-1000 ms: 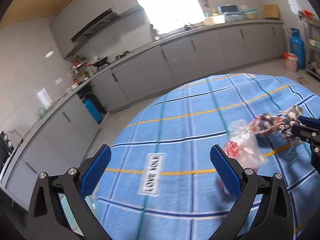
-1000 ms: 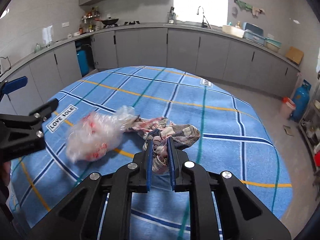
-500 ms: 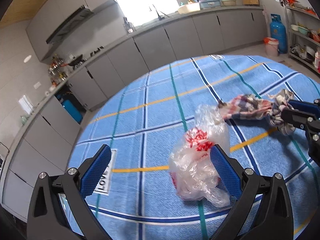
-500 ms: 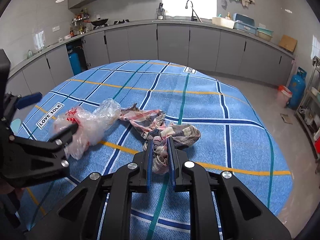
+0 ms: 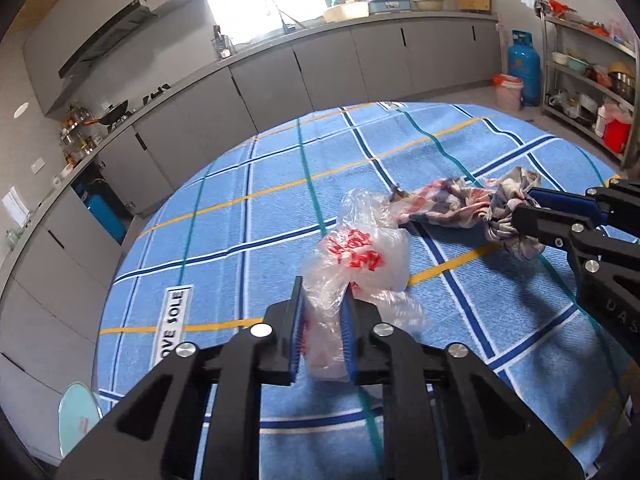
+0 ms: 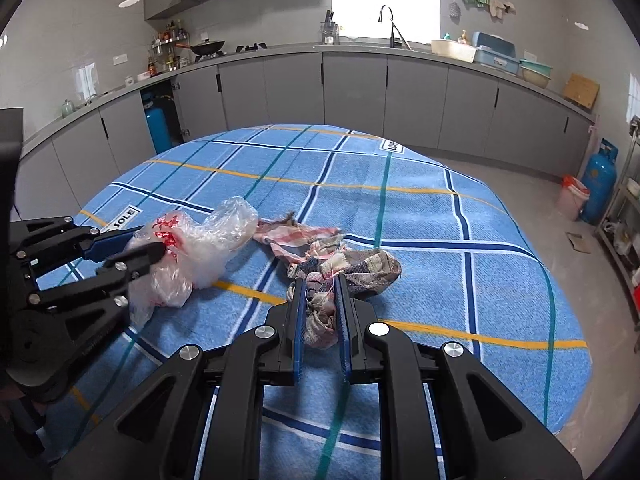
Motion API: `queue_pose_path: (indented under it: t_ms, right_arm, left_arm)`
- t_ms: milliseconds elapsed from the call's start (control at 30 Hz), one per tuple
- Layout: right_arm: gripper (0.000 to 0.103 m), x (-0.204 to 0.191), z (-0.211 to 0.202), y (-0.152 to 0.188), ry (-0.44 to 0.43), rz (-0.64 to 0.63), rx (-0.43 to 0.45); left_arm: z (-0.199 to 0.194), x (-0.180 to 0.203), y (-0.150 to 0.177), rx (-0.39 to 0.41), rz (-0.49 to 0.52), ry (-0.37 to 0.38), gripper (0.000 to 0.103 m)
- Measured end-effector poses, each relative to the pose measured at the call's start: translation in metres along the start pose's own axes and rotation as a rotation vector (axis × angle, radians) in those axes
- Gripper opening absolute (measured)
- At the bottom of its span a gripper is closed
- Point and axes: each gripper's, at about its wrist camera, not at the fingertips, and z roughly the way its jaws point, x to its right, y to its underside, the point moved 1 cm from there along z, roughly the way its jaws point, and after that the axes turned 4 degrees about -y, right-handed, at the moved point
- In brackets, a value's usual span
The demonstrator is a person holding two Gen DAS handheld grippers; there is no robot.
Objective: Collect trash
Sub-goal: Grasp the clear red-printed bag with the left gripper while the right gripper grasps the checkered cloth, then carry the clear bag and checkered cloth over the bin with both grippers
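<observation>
Kitchen tabletop [image 5: 248,208] under blue plaid cloth: left tool [image 5: 323,312] clamped on clear plastic bag [image 5: 360,256]; right tool [image 6: 320,304] clamped on crumpled plaid rag [image 6: 360,268], just beside bag.

Both grippers [image 5: 323,300] [image 6: 320,292] clamped, low, side by side

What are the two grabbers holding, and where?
Left gripper pinches the plastic bag at its near end; right gripper pinches the rag at its bunched near end.
</observation>
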Motion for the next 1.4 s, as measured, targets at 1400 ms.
queue_pose_path:
  t_ms: [1400]
  right_arm:
    - [0.015,-0.138,-0.026,-0.022,-0.154,-0.236,0.118]
  left_arm:
    - [-0.092,-0.145,0.071,0.071,-0.270,-0.319,0.013]
